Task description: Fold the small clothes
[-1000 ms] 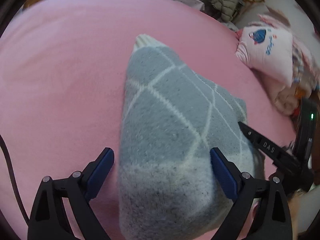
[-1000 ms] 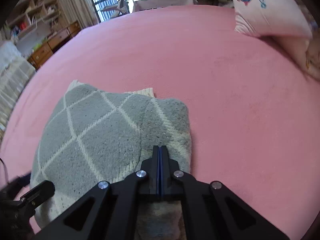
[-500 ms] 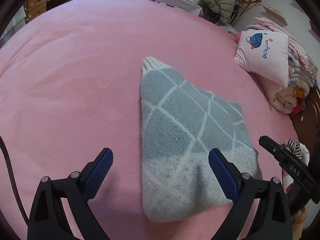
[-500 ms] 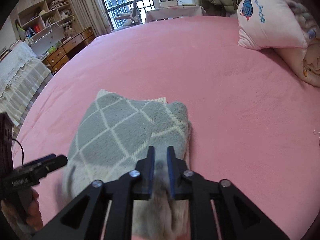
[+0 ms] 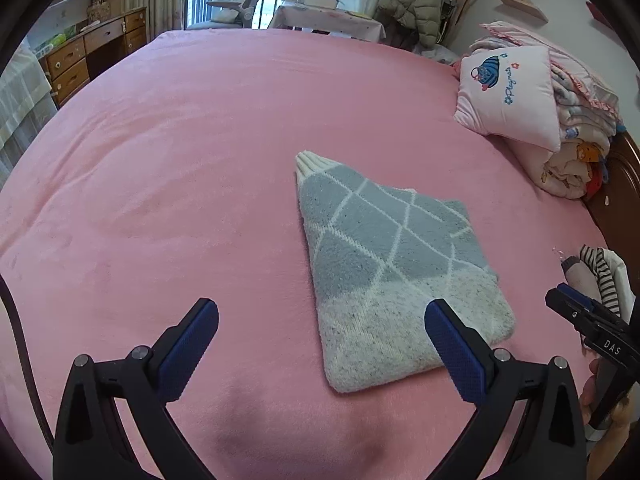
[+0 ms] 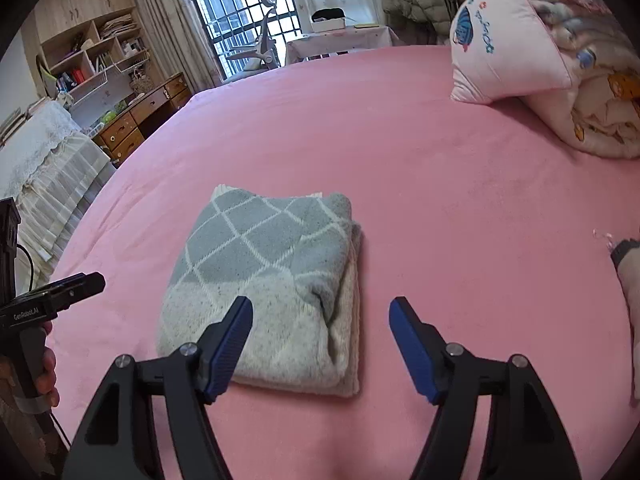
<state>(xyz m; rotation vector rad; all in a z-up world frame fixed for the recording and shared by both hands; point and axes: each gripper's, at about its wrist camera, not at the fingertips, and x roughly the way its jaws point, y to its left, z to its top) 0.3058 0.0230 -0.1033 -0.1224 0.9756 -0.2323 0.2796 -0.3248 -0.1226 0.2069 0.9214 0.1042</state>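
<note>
Right now your left hand-held gripper [image 5: 322,326] is spreading to its widest above the pink bed [image 5: 200,152] with nothing between its jaws. Your right hand-held gripper [image 6: 320,330] is also opening, and its pads grip nothing either. Just beyond both lies the folded grey knit garment [image 6: 268,280], a compact packet with white diamond lines and a pale speckled band nearest you, flat on the bed.

Watch the right-hand edge of that packet: the layers there look loose and bulged, so I judge they could slump open if you brush them, or if a pad snags the fuzzy knit. The plush cover is soft, so pressing down beside the garment may tilt it.

Off to your right, a striped item [image 5: 604,276] waits near the bed's edge. Farther back a pink cushion [image 5: 510,94] leans on rolled bedding [image 5: 576,160]. Beyond the bed stand wooden drawers [image 5: 80,60], a barred window [image 6: 248,12] and a desk chair [image 6: 260,48].
</note>
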